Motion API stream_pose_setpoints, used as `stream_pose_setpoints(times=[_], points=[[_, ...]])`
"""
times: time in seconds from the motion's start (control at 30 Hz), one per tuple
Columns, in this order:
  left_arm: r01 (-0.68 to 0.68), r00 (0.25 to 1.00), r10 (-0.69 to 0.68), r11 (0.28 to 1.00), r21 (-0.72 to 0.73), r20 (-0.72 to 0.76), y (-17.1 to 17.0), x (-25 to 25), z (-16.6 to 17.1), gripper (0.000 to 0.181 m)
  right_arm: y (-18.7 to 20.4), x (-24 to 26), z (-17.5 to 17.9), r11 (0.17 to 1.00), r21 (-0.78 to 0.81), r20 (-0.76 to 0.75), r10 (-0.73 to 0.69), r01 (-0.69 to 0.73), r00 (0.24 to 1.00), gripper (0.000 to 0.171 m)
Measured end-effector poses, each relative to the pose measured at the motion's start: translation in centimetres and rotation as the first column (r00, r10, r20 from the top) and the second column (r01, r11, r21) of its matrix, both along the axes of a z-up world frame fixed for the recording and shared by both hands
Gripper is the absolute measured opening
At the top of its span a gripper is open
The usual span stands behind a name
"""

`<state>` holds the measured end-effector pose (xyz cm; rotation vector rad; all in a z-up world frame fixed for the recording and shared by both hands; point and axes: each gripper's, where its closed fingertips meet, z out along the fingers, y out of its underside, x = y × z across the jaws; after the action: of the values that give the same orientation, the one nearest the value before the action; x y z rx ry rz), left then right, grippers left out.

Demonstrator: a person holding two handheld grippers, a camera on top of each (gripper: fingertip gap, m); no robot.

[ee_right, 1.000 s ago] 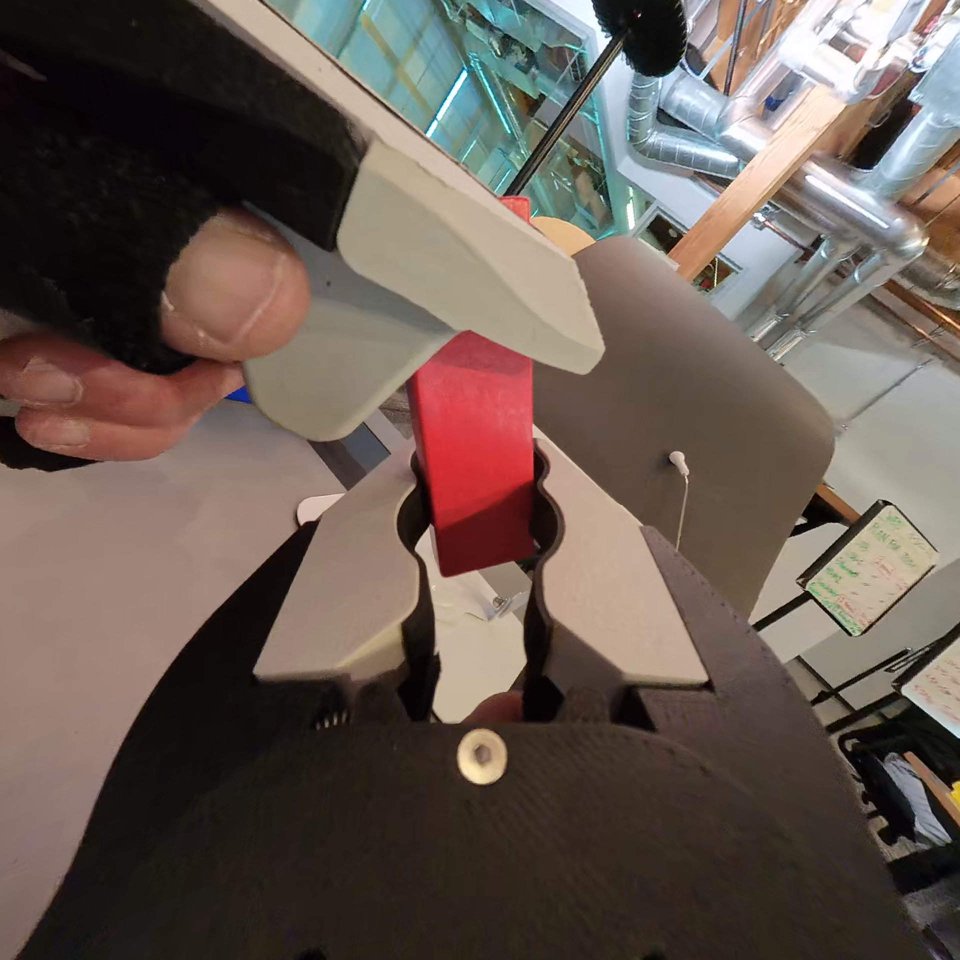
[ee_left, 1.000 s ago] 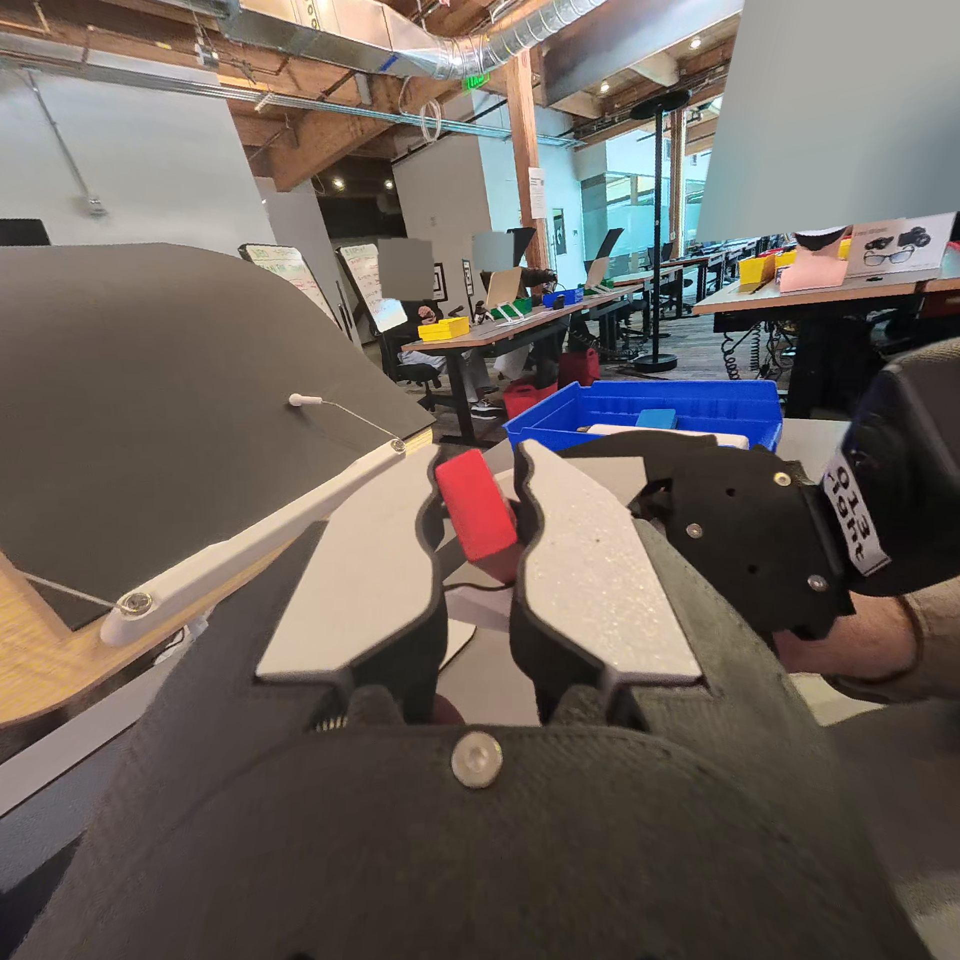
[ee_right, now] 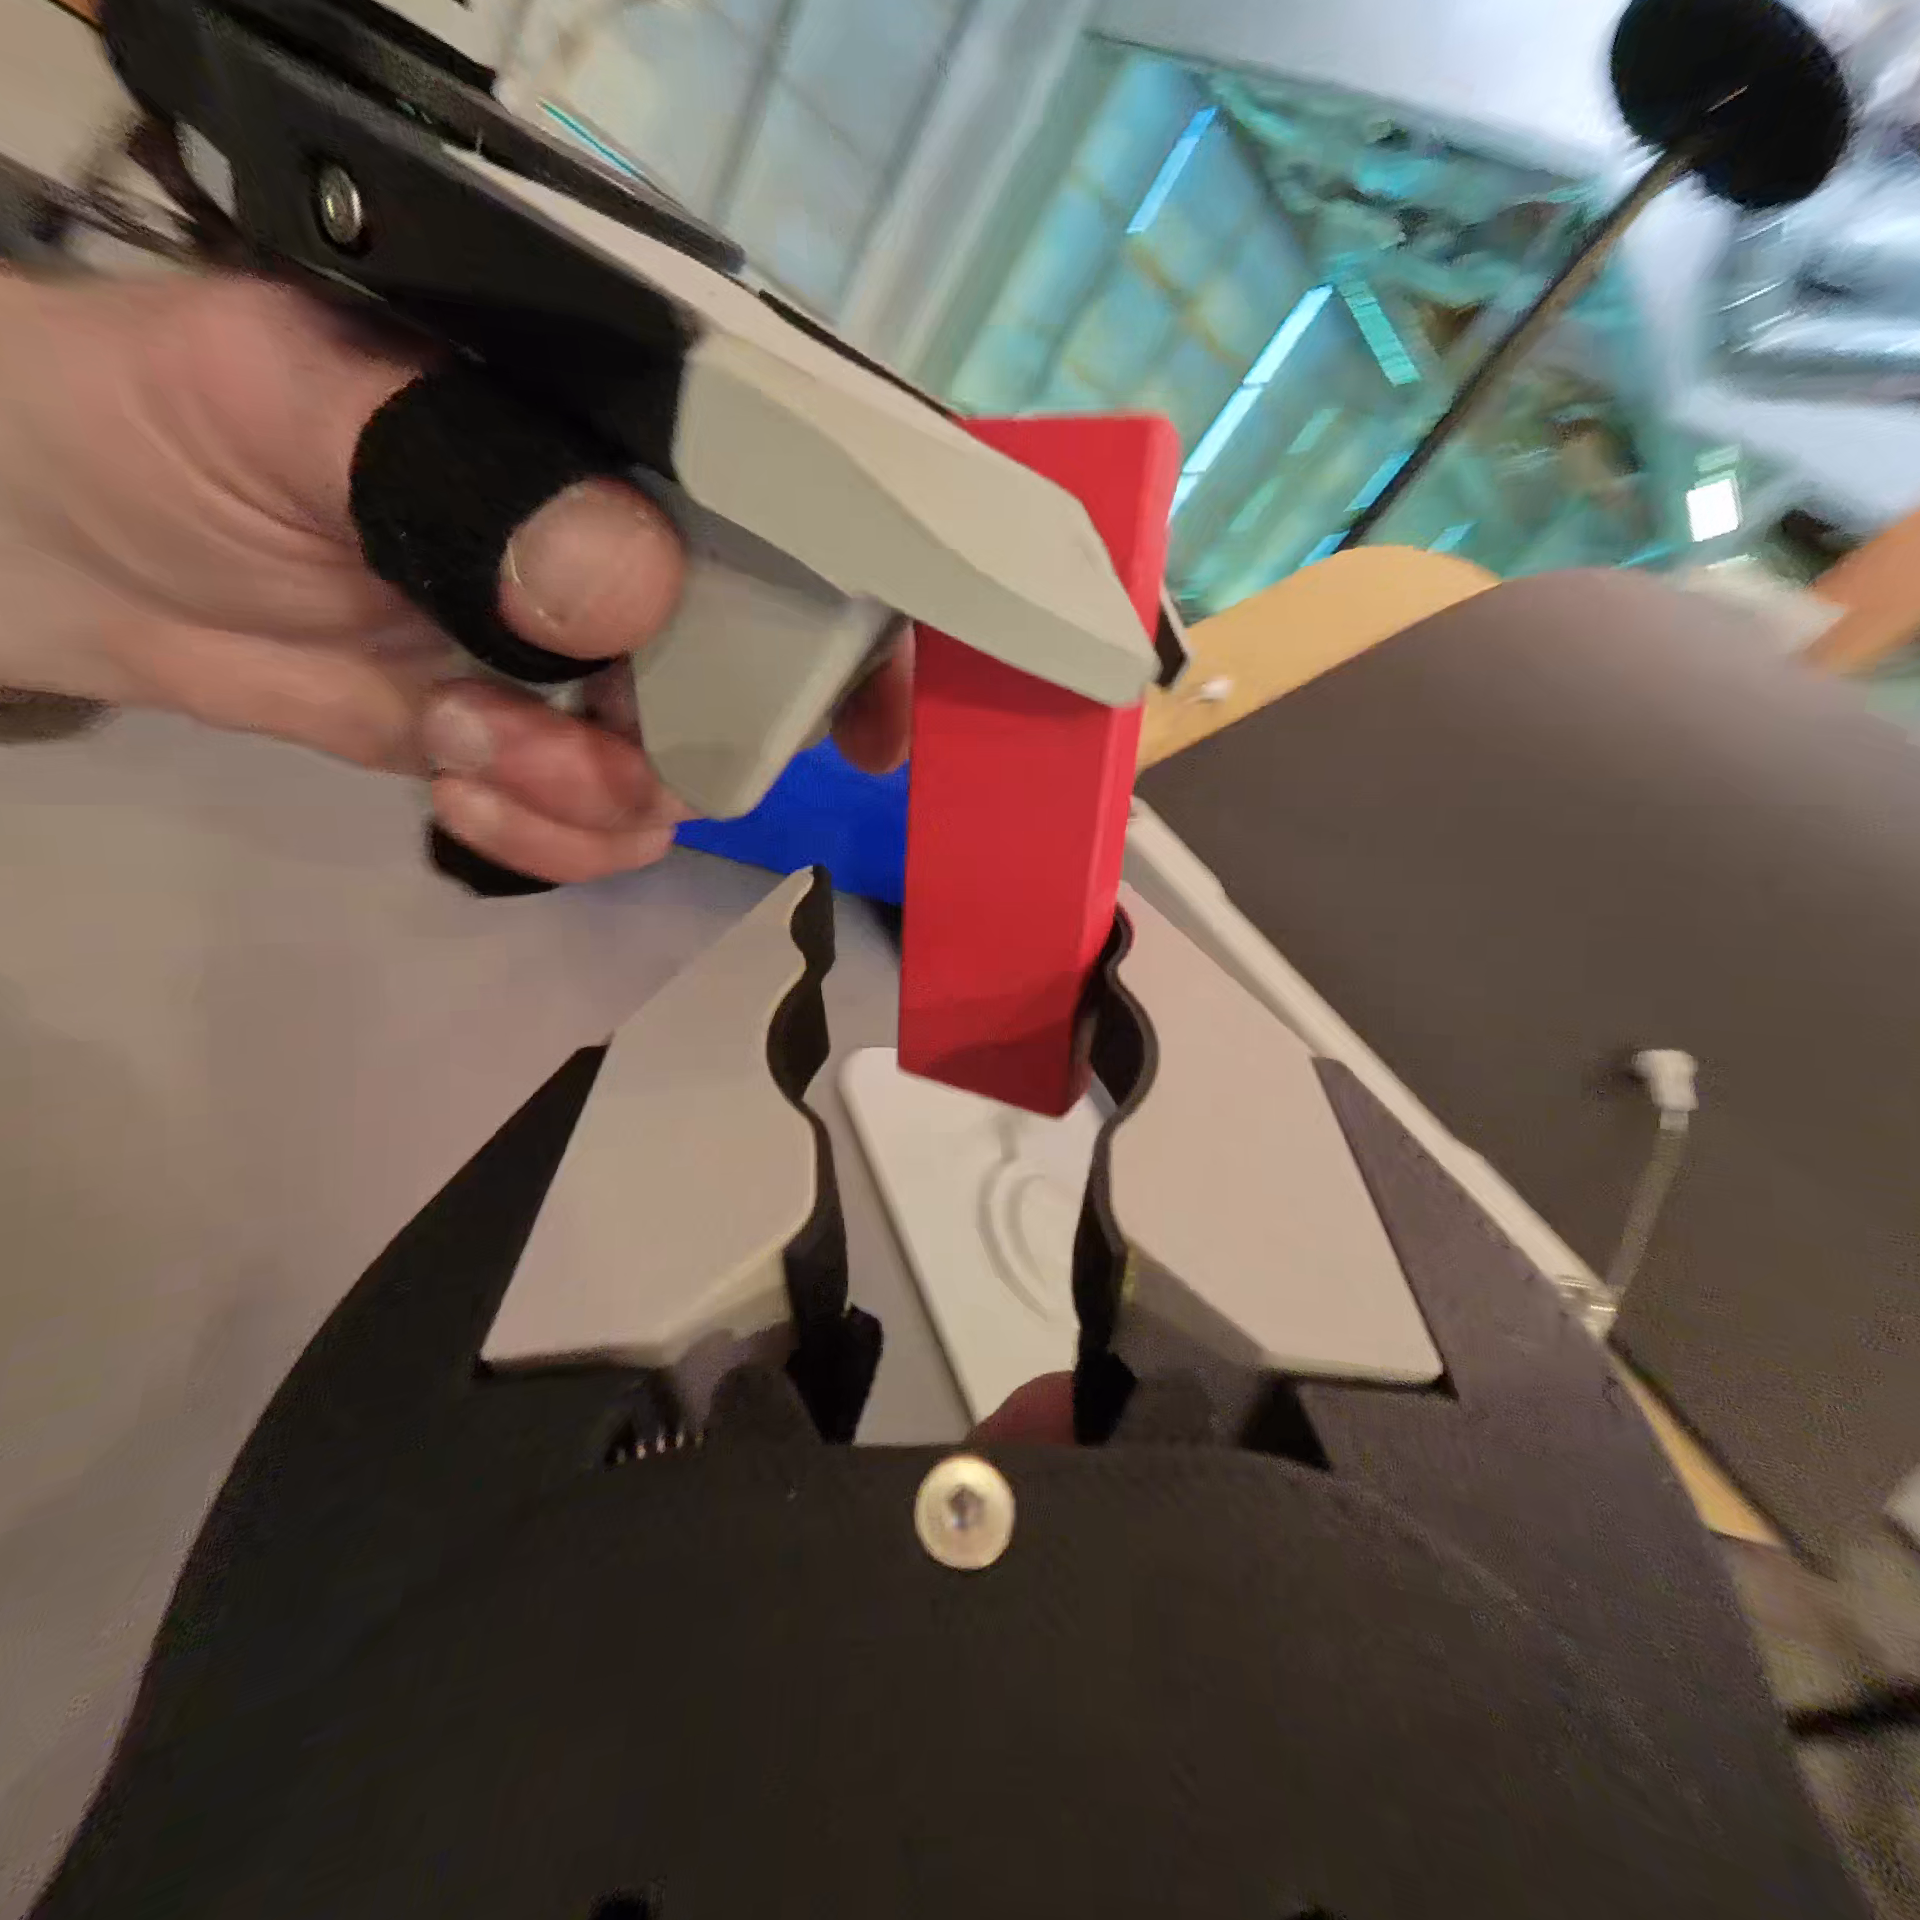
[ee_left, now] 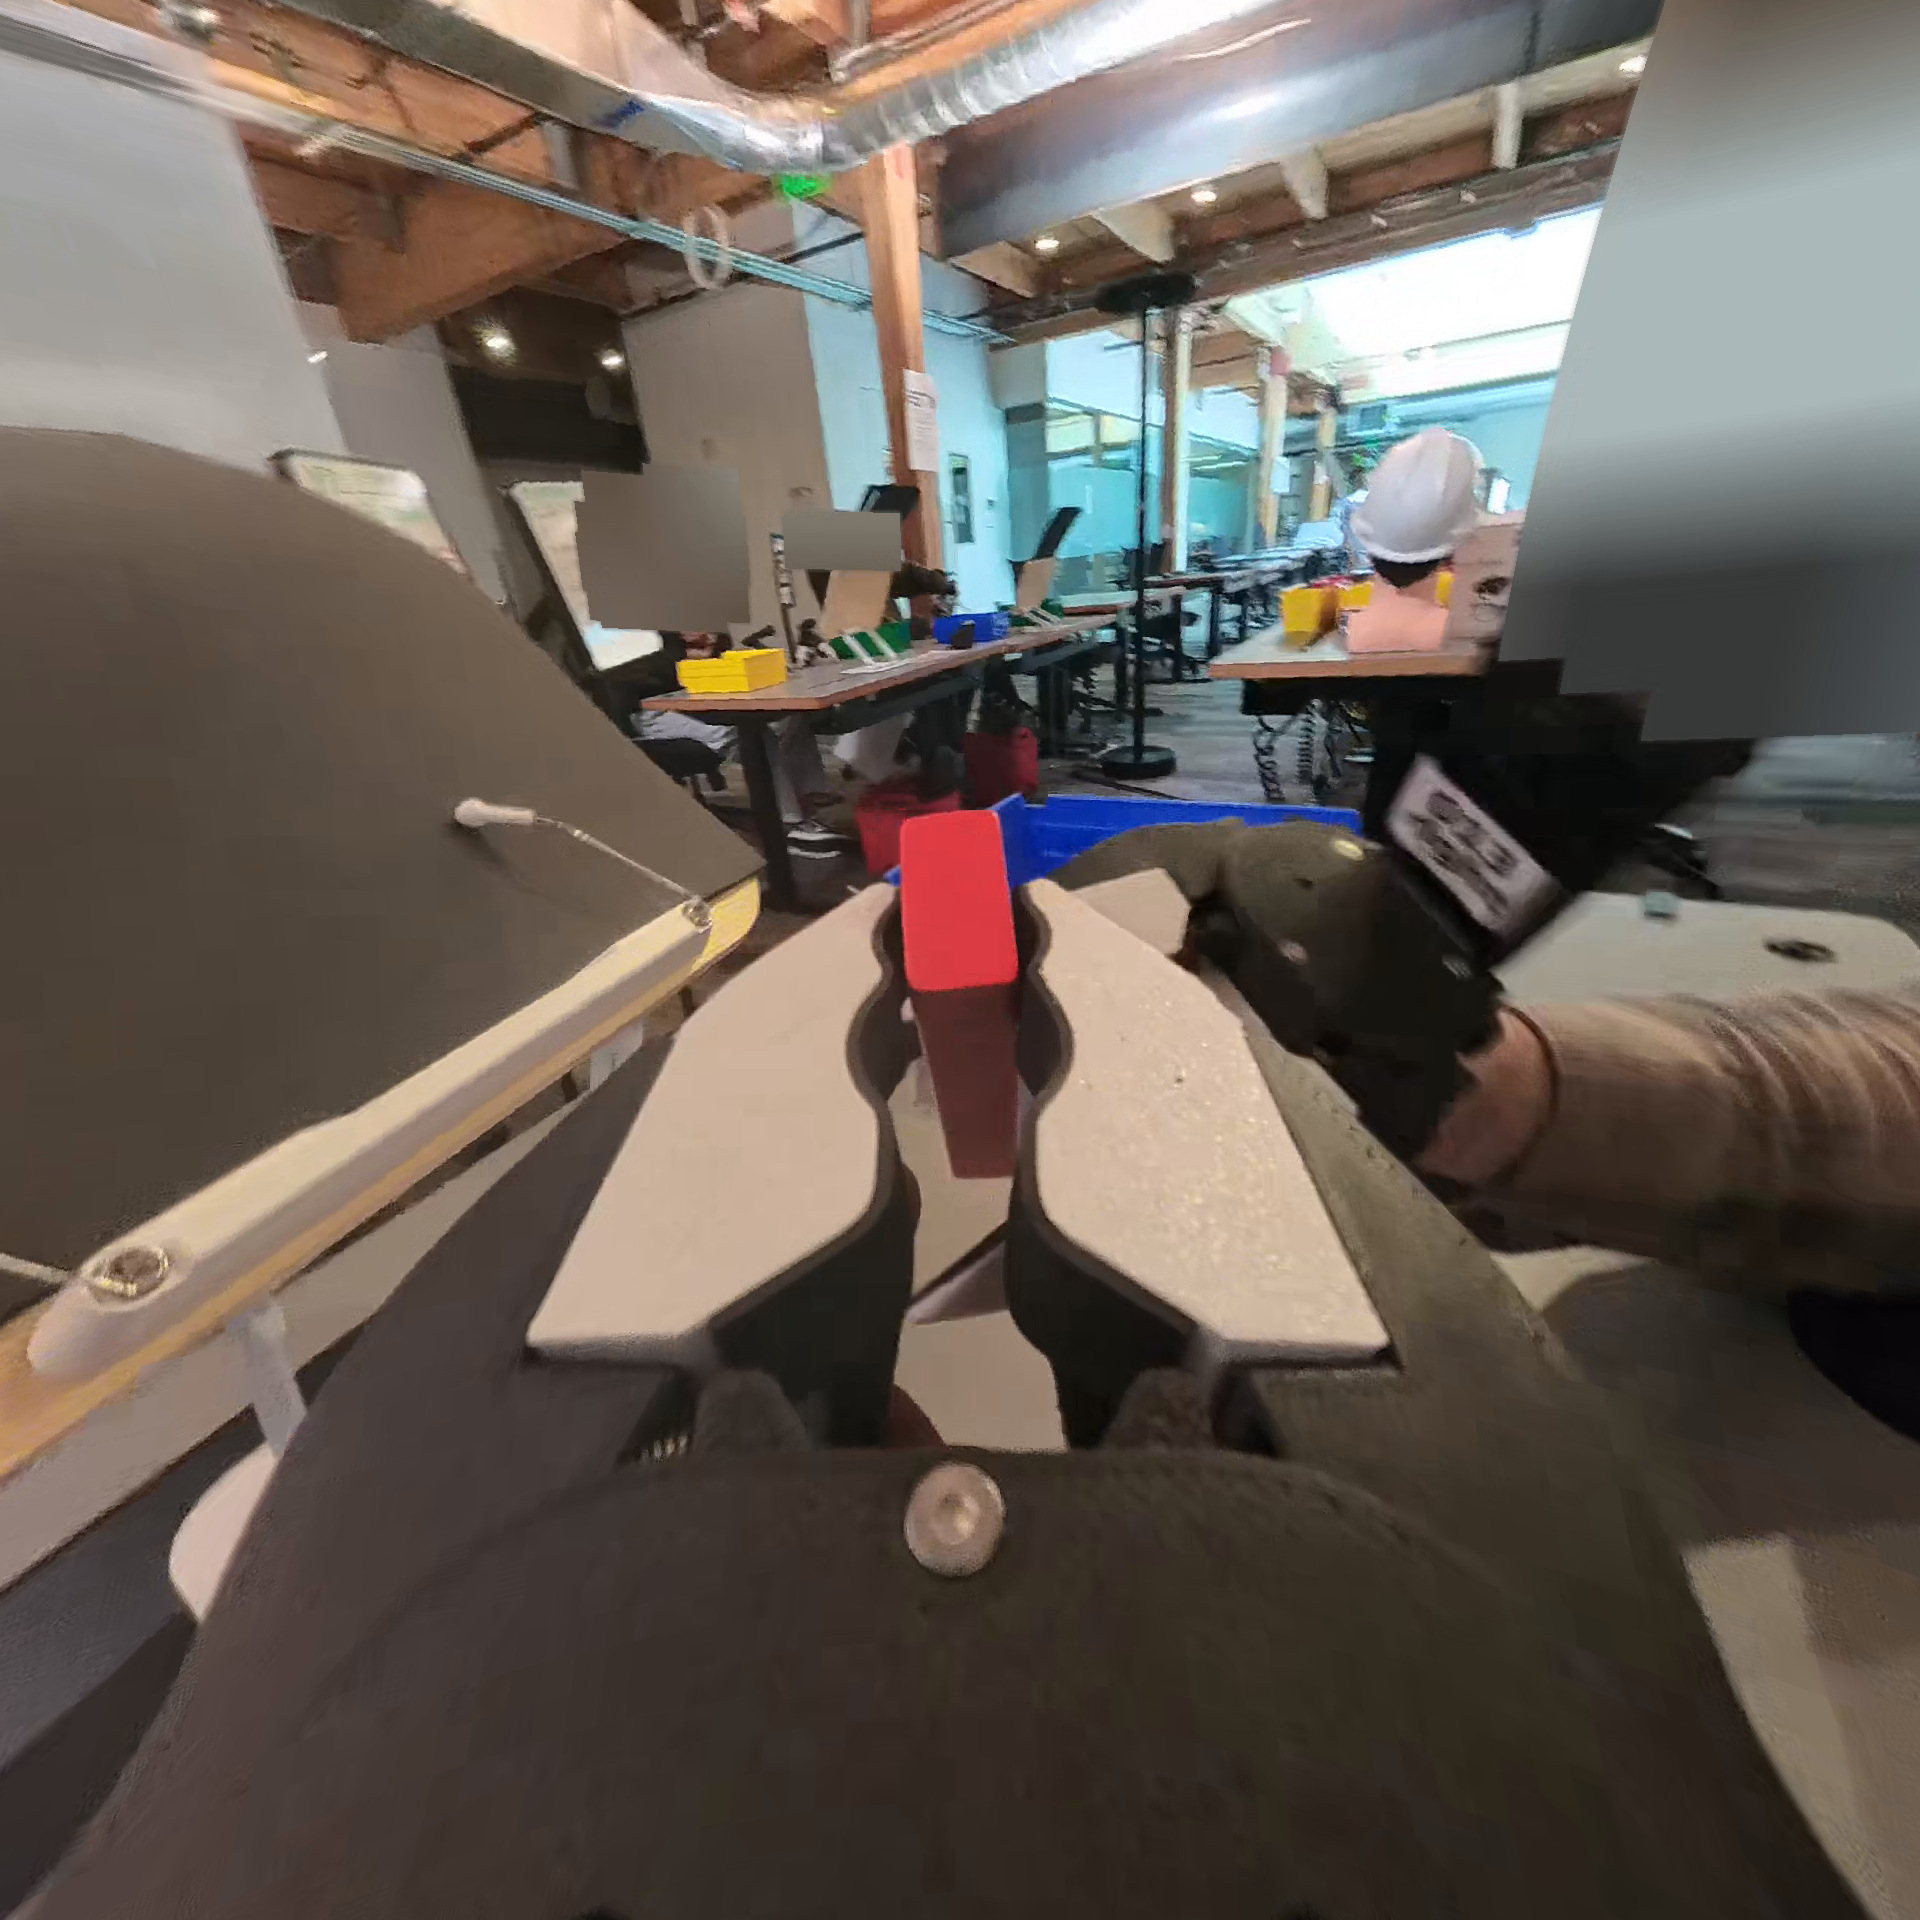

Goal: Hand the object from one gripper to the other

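The red block (ee_left: 958, 935) stands upright between the fingers of my left gripper (ee_left: 958, 891), which is shut on it. In the right wrist view the red block (ee_right: 1018, 831) hangs down from the left gripper's grey fingers (ee_right: 914, 540), held by a hand at the upper left. My right gripper (ee_right: 961, 904) is open around the block's lower end. There is a clear gap on the left side, and the block lies against the right finger (ee_right: 1226, 1195). The right gripper's body (ee_left: 1340, 966) shows just right of the block.
A blue bin (ee_left: 1143, 831) stands behind the grippers on the grey table (ee_right: 208, 987). A dark curved chair back (ee_left: 260, 779) with a white arm fills the left side. A flat white piece (ee_right: 966, 1195) lies on the table under the right gripper.
My right gripper was shut on the red block and has opened. My left gripper has closed on the block, which now stands more upright in it.
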<state>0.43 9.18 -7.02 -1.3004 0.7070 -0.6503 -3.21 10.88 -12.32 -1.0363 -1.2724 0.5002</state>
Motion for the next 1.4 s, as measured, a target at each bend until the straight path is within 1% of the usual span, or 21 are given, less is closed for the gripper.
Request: stream_pose_setpoints(times=[0.03,0.1,0.17,0.23,0.3,0.4,0.43,0.47,0.53,0.67,0.7,0.8,0.87,0.97,1.07,1.17,1.27,1.3,1.4], points=[[0.021,1.000,-0.021,1.000,0.019,-0.008,-0.3,-0.1,0.3,0.017,-0.2,0.3,0.2,0.997,-0.060,-0.014,0.047,-0.048,0.999,0.047],[0.034,0.999,-0.033,0.999,0.016,-0.031,-0.3,-0.5,0.5,0.017,-0.2,1.1,1.2,0.992,-0.096,-0.065,0.078,-0.084,0.995,0.047],[0.129,0.990,-0.129,0.992,0.004,-0.065,-1.3,-0.3,0.4,0.017,-1.2,1.5,1.2,0.980,-0.116,-0.028,0.160,-0.162,0.987,0.047],[0.225,0.970,-0.219,0.973,0.054,-0.103,-2.8,-0.2,0.6,0.017,-2.5,2.0,1.1,0.938,-0.221,-0.019,0.269,-0.266,0.963,0.044],[0.346,0.929,-0.327,0.934,0.090,-0.172,-5.0,0.3,0.5,0.017,-4.5,2.6,1.2,0.845,-0.346,-0.057,0.414,-0.407,0.908,0.041],[0.492,0.849,-0.440,0.860,0.135,-0.292,-8.6,1.1,0.1,0.017,-7.8,3.8,1.1,0.637,-0.493,-0.146,0.611,-0.592,0.778,0.045],[0.516,0.831,-0.453,0.845,0.142,-0.324,-9.4,1.3,0.0,0.017,-8.8,4.1,1.1,0.570,-0.522,-0.176,0.656,-0.634,0.734,0.042],[0.540,0.810,-0.467,0.831,0.137,-0.355,-10.0,1.5,-0.3,0.017,-9.6,4.3,1.0,0.522,-0.539,-0.191,0.689,-0.662,0.699,0.042],[0.584,0.761,-0.494,0.804,0.111,-0.420,-11.2,2.0,-1.3,0.017,-11.2,4.4,0.2,0.462,-0.564,-0.174,0.744,-0.684,0.646,0.043],[0.663,0.660,-0.541,0.745,0.065,-0.521,-13.6,3.2,-3.1,0.017,-15.1,4.7,-1.0,0.315,-0.628,-0.154,0.846,-0.712,0.510,0.057],[0.686,0.632,-0.560,0.725,0.052,-0.536,-14.4,3.5,-3.5,0.017,-16.0,4.7,-1.4,0.291,-0.643,-0.140,0.865,-0.709,0.482,0.057],[0.727,0.556,-0.575,0.686,0.017,-0.601,-16.2,4.5,-4.7,0.017,-18.3,4.9,-3.0,0.255,-0.672,-0.075,0.911,-0.696,0.406,0.052],[0.742,0.517,-0.574,0.671,-0.002,-0.635,-17.0,5.0,-5.4,0.017,-19.7,5.3,-3.8,0.233,-0.683,-0.035,0.936,-0.693,0.349,0.043],[0.760,0.481,-0.583,0.649,-0.019,-0.655,-17.9,5.4,-6.0,0.017,-21.3,5.9,-4.6,0.211,-0.687,0.011,0.960,-0.695,0.281,0.034],[0.773,0.461,-0.602,0.633,-0.038,-0.652,-18.3,5.5,-6.2,0.017,-21.8,6.1,-4.9,0.204,-0.676,0.031,0.968,-0.708,0.249,0.031],[0.767,0.478,-0.598,0.641,-0.026,-0.643,-18.1,5.4,-5.9,0.017,-21.6,6.0,-4.5,0.210,-0.644,0.020,0.966,-0.736,0.259,0.030],[0.733,0.527,-0.568,0.680,-0.001,-0.632,-17.0,5.1,-5.2,0.019,-20.7,5.7,-3.7,0.236,-0.616,0.001,0.954,-0.751,0.299,0.029],[0.713,0.550,-0.544,0.701,0.018,-0.634,-16.4,5.1,-4.9,0.023,-20.5,5.8,-3.4,0.233,-0.608,-0.014,0.953,-0.759,0.303,0.029],[0.640,0.627,-0.453,0.764,0.087,-0.634,-14.7,4.9,-3.9,0.051,-19.5,5.9,-2.4,0.218,-0.596,-0.076,0.943,-0.772,0.325,0.028]])
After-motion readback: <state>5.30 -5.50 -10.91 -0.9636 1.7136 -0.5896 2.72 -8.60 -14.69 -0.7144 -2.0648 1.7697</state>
